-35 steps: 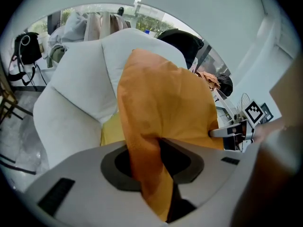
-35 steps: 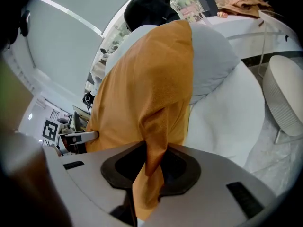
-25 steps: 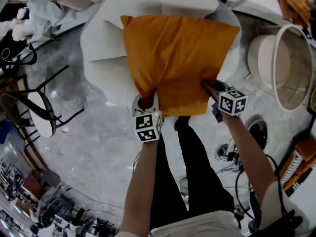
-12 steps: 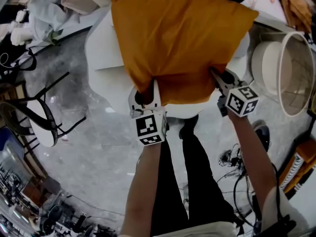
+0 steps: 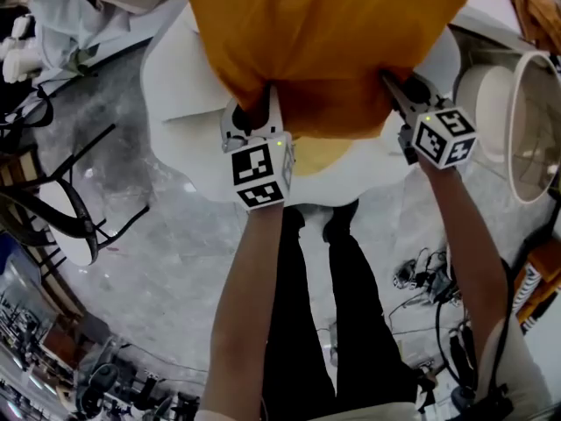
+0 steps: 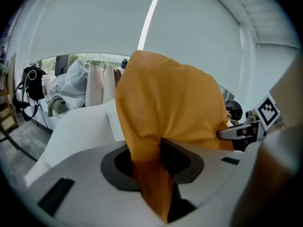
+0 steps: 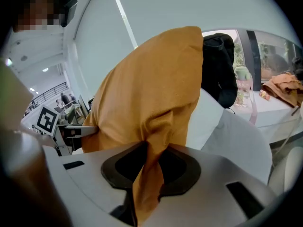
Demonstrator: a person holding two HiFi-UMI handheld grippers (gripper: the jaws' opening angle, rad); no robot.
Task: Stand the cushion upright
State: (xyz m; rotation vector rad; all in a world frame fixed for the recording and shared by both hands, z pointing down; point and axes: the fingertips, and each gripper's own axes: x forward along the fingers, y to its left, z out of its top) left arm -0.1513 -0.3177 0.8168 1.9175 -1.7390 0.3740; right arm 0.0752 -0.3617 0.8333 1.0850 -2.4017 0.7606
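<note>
**A:** Black-and-white squares come first. Each gripper's cube carries coded block patterns, and that is all the print I can read. Below them are two bare forearms and the person's black trousers (image 5: 324, 323).

**B:** And the jaws?

**A:** The left gripper (image 5: 254, 117) has its jaws drawn narrow, and a fold of the orange cushion (image 5: 324, 33) is pinched between them at its lower left corner. The right gripper (image 5: 396, 90) grips the same way at the lower right corner. In each gripper view the fabric runs down between the dark pads and bunches there.

**B:** Where does the cushion sit?

**A:** It is held by its bottom edge between the two grippers, in front of the white armchair (image 5: 188, 95). In the gripper views it rises steeply above the jaws, with one top corner peaking high. From the head view its upper edge runs out of the picture. I cannot tell whether it touches the chair.

**B:** Farther out?

**A:** There is grey mottled floor (image 5: 166, 270), with a tangle of cables (image 5: 421, 274) beside the person's right leg. A black-framed chair (image 5: 61, 226) with a pale seat stands to the left. A round cream basket (image 5: 535, 121) stands to the right. A heap of pale cloth (image 5: 61, 16) lies at the far upper left. In the right gripper view a black bag (image 7: 220, 74) shows behind the armchair, and past it a brown cloth (image 7: 284, 86) lies on a white surface.
</note>
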